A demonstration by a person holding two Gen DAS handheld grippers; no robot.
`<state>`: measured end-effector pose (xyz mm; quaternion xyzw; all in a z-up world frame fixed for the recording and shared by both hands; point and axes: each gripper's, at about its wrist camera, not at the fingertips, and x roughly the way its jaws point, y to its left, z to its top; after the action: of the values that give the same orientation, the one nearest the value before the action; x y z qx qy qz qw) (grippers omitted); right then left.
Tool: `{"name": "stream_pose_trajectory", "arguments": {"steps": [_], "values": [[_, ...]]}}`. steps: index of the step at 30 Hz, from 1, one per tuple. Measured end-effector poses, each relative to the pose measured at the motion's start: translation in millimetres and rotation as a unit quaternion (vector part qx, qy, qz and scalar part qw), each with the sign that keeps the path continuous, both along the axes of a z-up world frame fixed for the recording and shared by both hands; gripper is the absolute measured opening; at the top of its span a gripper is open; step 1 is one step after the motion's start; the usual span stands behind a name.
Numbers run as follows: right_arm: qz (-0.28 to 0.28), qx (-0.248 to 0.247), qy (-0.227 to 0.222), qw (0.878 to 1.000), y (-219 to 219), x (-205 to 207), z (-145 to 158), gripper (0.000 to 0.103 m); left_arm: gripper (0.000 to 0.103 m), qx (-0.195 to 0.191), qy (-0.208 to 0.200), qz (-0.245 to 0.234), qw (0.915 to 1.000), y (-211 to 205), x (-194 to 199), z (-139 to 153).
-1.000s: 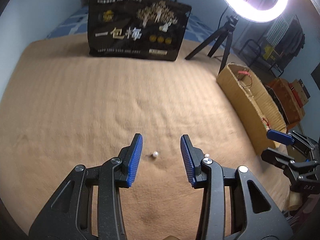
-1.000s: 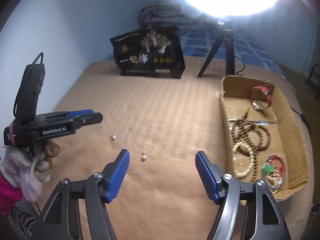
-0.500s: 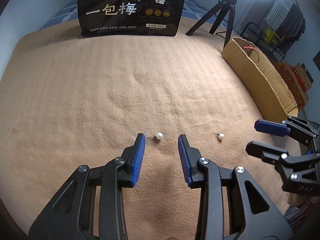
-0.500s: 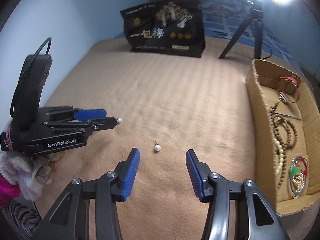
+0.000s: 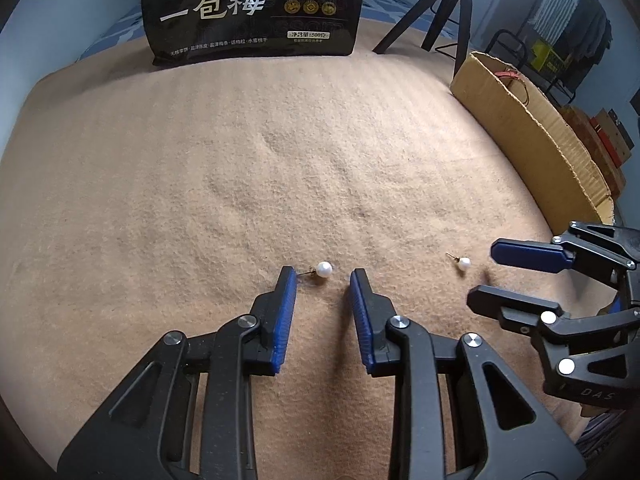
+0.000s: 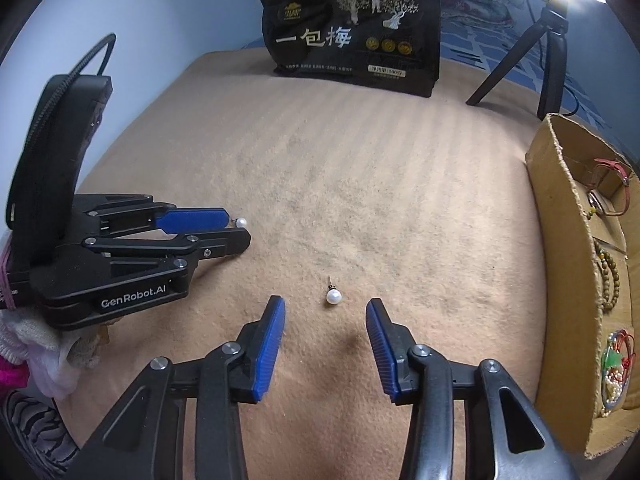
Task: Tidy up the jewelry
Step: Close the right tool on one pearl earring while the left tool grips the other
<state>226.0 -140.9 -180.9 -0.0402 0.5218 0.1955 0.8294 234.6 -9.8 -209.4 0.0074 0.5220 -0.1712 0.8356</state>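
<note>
Two pearl stud earrings lie on the tan blanket. One pearl earring [image 5: 324, 269] lies just beyond the tips of my left gripper [image 5: 322, 276], which is open and low over the blanket; it also shows in the right wrist view [image 6: 241, 222]. The second pearl earring [image 6: 333, 296] lies just ahead of my open right gripper [image 6: 326, 306], and shows in the left wrist view [image 5: 464, 262]. The cardboard jewelry box [image 6: 560, 264] at the right holds bead bracelets [image 6: 610, 276] and a red watch [image 6: 612, 176].
A black snack bag [image 6: 356, 36] stands at the far edge of the blanket [image 5: 280, 160]. A ring-light tripod [image 6: 540, 60] stands at the back right. A blue wall is on the left. Clutter lies beyond the box [image 5: 532, 128].
Both grippers moved forward and down toward the earrings. The jaws of both have narrowed since a second ago. Each pearl now lies close to its gripper's tips.
</note>
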Motion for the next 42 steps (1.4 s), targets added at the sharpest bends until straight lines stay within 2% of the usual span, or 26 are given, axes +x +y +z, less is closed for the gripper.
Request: {"name": "stream_pose_trajectory", "arguments": {"steps": [8,15,18,21,23,27,28,30,33,42], "values": [[0.005,-0.005,-0.001,1.000,6,3,-5,0.036,0.016,0.011,-0.007,-0.005,0.9999,-3,0,-2],[0.014,-0.020,0.002,1.000,13,5,-11,0.025,0.015,0.017,-0.012,-0.008,0.9998,-4,2,-4],[0.012,-0.020,0.000,1.000,13,5,-11,0.025,0.015,0.022,-0.017,-0.008,0.9996,-6,1,-3],[0.014,-0.022,0.000,1.000,13,5,-12,0.025,0.017,0.025,-0.018,-0.005,0.9995,-7,2,-3],[0.014,-0.024,0.000,1.000,14,6,-12,0.025,0.031,0.029,-0.022,-0.007,0.9993,-8,2,-3],[0.017,-0.028,-0.001,0.999,15,6,-13,0.025,0.031,0.033,-0.028,-0.011,0.9990,-12,4,-4],[0.017,-0.029,-0.002,0.999,15,6,-13,0.023,0.030,0.032,-0.030,-0.010,0.9990,-12,5,-5],[0.016,-0.031,-0.002,0.999,15,6,-14,0.016,0.019,0.034,-0.033,-0.009,0.9989,-12,5,-5],[0.013,-0.029,-0.002,1.000,14,7,-14,0.006,0.017,0.032,-0.034,-0.011,0.9989,-11,5,-5],[-0.001,-0.024,-0.024,0.999,1,5,1,0.006,0.016,0.028,-0.035,-0.002,0.9990,-6,2,1]]}}
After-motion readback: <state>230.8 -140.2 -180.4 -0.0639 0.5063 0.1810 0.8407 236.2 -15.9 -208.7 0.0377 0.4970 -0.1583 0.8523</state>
